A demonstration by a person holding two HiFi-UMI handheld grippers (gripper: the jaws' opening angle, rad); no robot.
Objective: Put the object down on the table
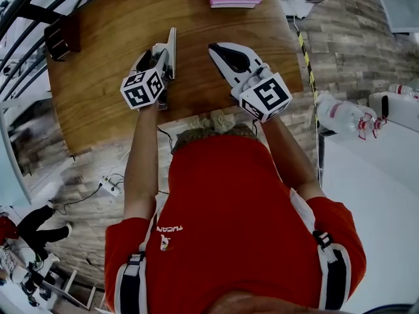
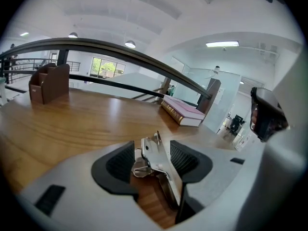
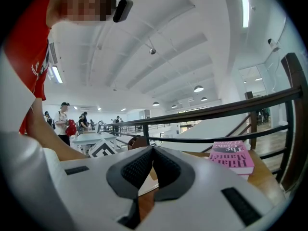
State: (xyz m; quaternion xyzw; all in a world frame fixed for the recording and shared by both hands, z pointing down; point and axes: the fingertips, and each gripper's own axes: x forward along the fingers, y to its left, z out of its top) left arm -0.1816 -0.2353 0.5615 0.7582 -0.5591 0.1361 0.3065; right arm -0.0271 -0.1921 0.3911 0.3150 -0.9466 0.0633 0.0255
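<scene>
Jaws on the left gripper (image 2: 152, 150) are apart, with the clip (image 2: 161, 167) sitting loose between them on the worktop (image 2: 72, 124). The right gripper (image 3: 152, 154) has its jaws together, nothing in them. So the put-down looks pretty much done; I'd say only backing off the clip is left.

right gripper (image 3: 153, 149) jaws meet, seemingly empty; pink book (image 3: 233, 158) lies on table (image 3: 146, 202) beyond.
</scene>
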